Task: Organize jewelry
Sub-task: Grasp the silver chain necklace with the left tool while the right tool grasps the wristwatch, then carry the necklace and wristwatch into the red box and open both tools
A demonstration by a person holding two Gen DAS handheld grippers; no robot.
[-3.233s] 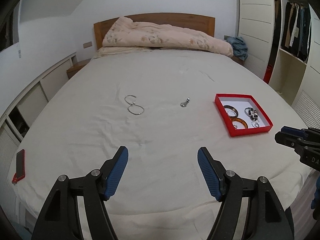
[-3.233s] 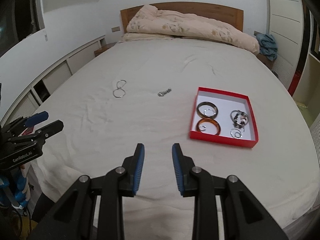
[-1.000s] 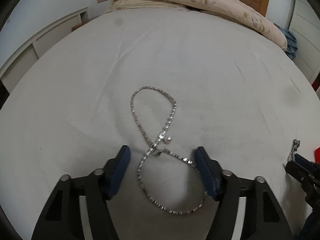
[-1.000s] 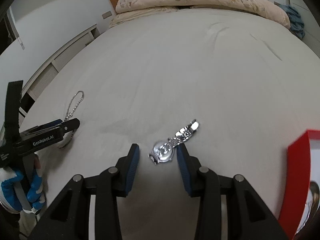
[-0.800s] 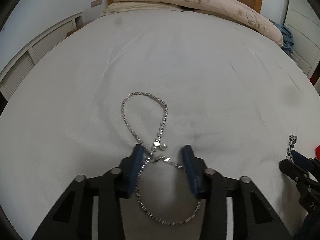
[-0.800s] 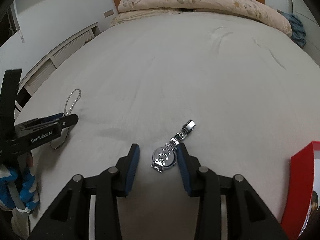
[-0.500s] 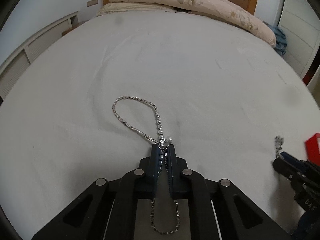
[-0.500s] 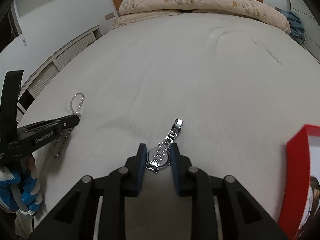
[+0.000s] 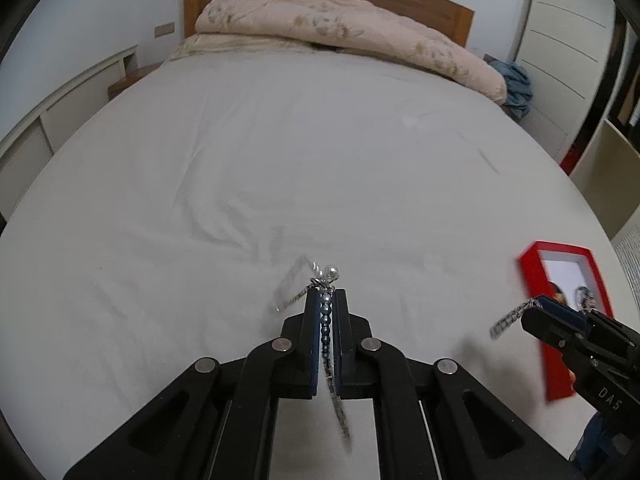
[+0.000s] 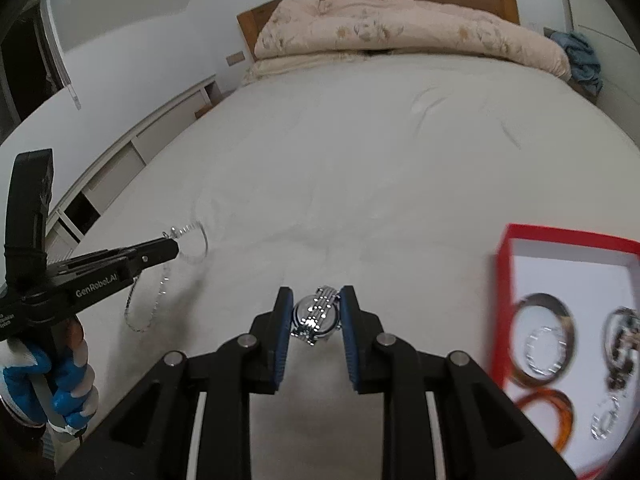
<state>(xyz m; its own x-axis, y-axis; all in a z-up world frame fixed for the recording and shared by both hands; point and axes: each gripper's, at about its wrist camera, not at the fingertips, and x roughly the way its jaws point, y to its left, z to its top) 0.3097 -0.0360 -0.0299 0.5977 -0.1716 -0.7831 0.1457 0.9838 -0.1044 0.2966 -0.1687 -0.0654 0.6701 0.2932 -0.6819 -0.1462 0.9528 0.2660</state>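
Observation:
My left gripper (image 9: pixel 326 294) is shut on a silver bead necklace (image 9: pixel 325 276), whose loops hang blurred above the white bedsheet (image 9: pixel 280 152). The same necklace (image 10: pixel 160 284) dangles from that gripper (image 10: pixel 174 246) at the left of the right wrist view. My right gripper (image 10: pixel 315 294) is shut on a silver metal-band watch (image 10: pixel 316 318), lifted off the sheet; its band (image 9: pixel 510 318) sticks out of that gripper (image 9: pixel 538 306) at the right of the left wrist view. A red jewelry box (image 10: pixel 505 276) with bangles and rings lies on the bed to the right.
A folded floral duvet (image 9: pixel 340 28) lies against the wooden headboard (image 9: pixel 440 4) at the far end. White cabinets (image 10: pixel 132 148) run along the left wall. A gloved hand (image 10: pixel 60 384) holds the left gripper. A wardrobe (image 9: pixel 568 40) stands at the right.
Both grippers closed on their pieces and rose off the bed: the left on the necklace, the right on the watch. Both have shifted toward the red box.

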